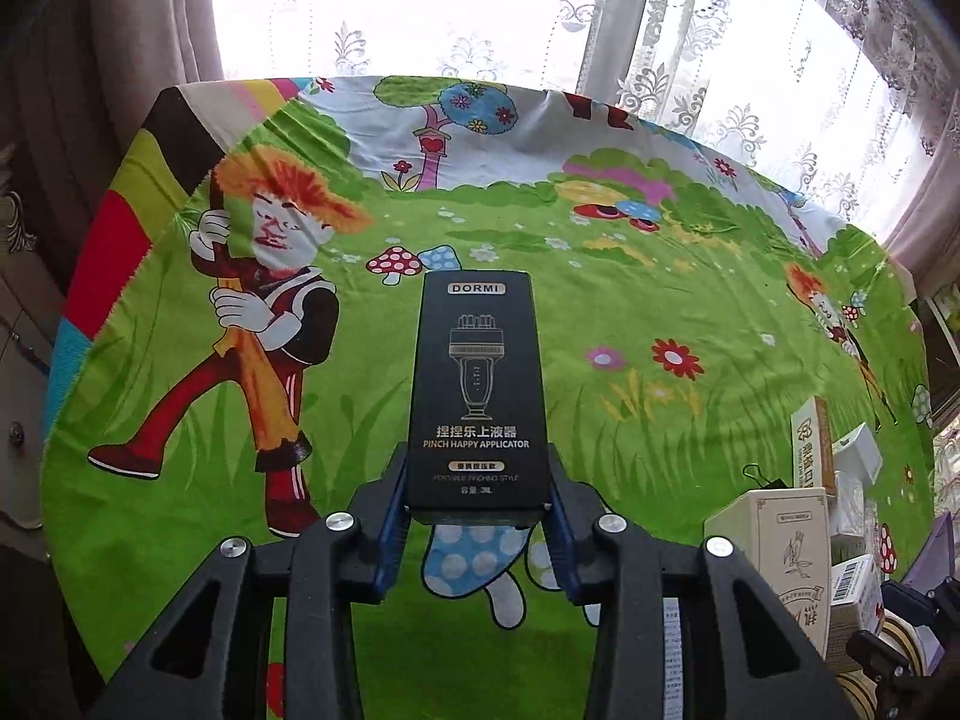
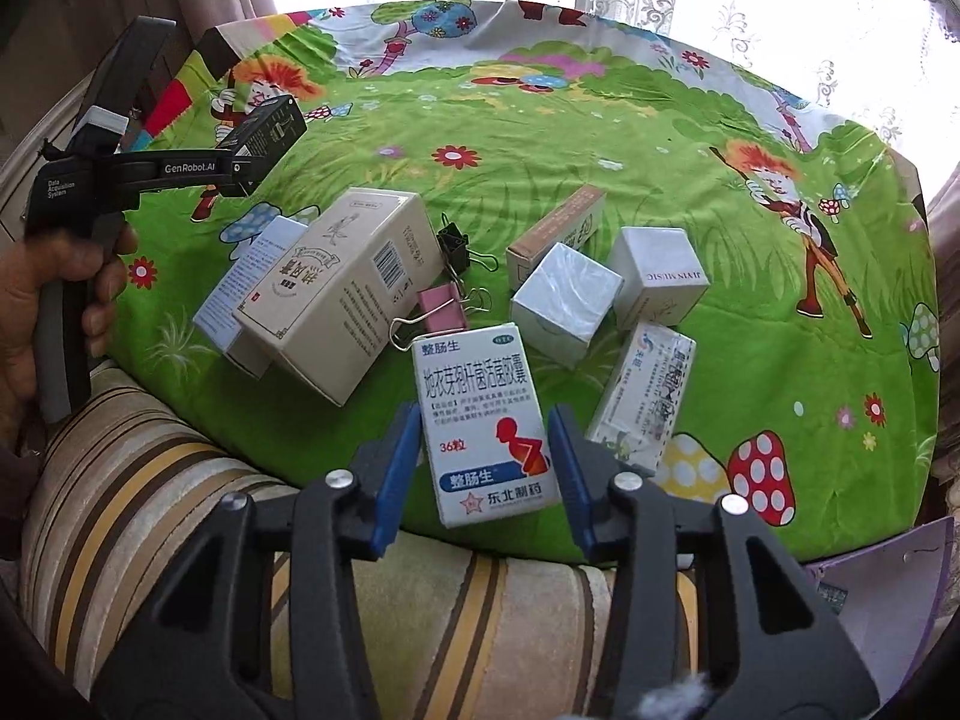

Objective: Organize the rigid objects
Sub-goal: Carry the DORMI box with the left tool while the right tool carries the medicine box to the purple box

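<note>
My left tongs (image 1: 478,516) clamp the black box (image 1: 476,390) at its near end; right tongs (image 2: 485,468) clamp the white medicine box (image 2: 486,420) by its sides. Both seem light, stiff cardboard.

Both grippers are built of matte black plastic arms with triangular cut-outs, joined by round silver screws (image 1: 338,521). Blue pads (image 2: 393,474) are fitted inside the fingers. On the left gripper (image 2: 255,147), white lettering "GenRobot.AI" and "Data Acquisition System" is printed; a grey handle is attached.

Bright daylight through the blown-out window (image 1: 420,6), sharp focus, soft shadows — fisheye bending, dark corners
</note>
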Motion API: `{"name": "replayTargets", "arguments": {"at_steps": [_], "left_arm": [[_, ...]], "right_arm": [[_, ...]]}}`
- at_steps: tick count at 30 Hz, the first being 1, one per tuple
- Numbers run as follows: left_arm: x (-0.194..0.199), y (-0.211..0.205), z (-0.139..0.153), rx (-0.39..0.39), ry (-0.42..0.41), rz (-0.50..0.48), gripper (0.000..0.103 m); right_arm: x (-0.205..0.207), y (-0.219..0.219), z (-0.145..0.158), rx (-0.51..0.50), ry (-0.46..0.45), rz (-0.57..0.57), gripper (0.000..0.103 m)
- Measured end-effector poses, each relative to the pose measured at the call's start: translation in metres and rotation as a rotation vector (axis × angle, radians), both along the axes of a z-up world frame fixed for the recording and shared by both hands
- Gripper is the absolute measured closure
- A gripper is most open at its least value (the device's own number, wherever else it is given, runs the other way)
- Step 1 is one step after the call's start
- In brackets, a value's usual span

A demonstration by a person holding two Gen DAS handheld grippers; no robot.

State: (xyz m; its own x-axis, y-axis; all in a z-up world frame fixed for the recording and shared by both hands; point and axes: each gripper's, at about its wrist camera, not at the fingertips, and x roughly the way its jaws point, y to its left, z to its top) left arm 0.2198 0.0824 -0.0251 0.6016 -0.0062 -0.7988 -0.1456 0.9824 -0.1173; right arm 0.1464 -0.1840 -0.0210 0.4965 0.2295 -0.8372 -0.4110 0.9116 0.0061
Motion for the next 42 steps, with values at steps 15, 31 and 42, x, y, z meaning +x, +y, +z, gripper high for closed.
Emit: {"name": "replayTargets", "arguments": {"at_steps": [15, 31, 42], "left_arm": [[-0.046, -0.089, 0.063, -0.117, -0.144, -0.159, 0.063], [-0.108, -0.188, 0.077, -0.23, -0.119, -0.367, 0.063], [-0.142, -0.245, 0.071, -0.284, -0.054, -0.502, 0.063]], "right_arm": [[-0.014, -0.031, 0.021, 0.084, -0.071, -0.076, 0.055], [-0.042, -0.098, 0.041, 0.261, -0.079, -0.196, 0.055], [-0.07, -0.159, 0.045, 0.322, -0.092, -0.299, 0.055]]}}
